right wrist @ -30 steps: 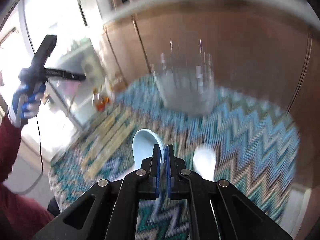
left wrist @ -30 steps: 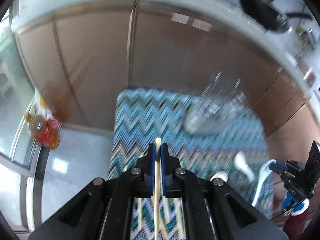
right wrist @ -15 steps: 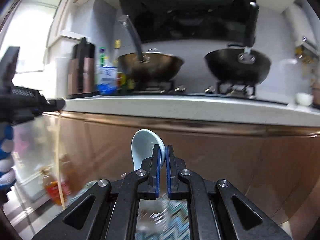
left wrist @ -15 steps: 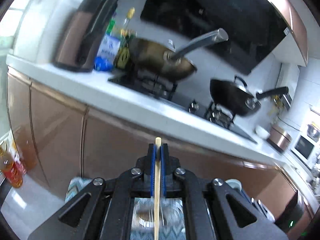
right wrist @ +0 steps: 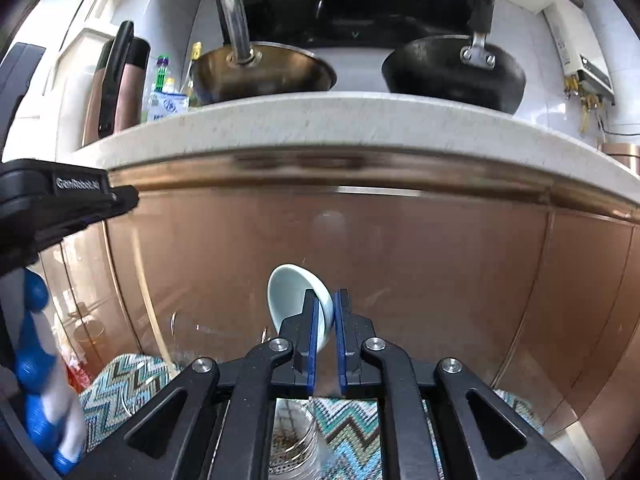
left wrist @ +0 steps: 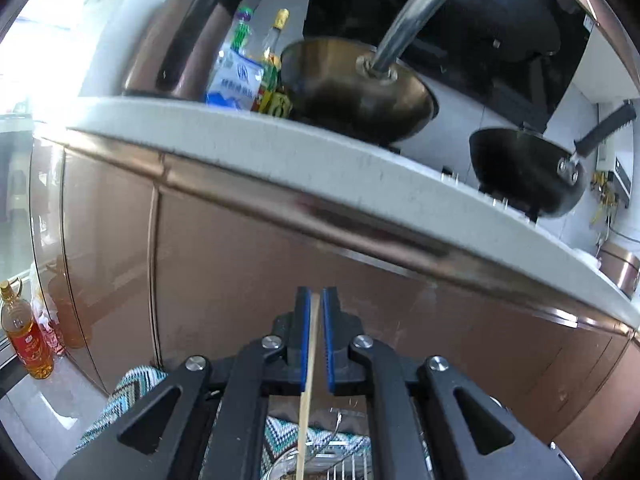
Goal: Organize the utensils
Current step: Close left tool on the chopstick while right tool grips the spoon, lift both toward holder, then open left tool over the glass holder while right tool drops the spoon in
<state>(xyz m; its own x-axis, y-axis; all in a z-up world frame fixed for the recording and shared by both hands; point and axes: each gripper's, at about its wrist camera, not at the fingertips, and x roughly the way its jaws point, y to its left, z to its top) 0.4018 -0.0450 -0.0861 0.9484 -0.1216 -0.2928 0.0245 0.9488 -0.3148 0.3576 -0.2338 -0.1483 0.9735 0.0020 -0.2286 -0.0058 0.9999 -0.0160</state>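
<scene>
Daylit kitchen, strong fisheye, some motion blur.

Hard daylight from a window (left wrist: 24,40) up-left of the left gripper (left wrist: 316,340), blown to pure white there; same glare washes the left side of the rt view. Cabinet fronts (left wrist: 240,280) ahead of the fingers are glossy w/ soft streaky reflections, and the metal trim under the counter (right wrist: 360,120) smears sideways. Gloved hand (right wrist: 40,380) left of the right gripper (right wrist: 325,340) is badly blurred. Fingers themselves are sharp, well lit. Counter bows hard; corners go black. Hood area above is dim.
</scene>
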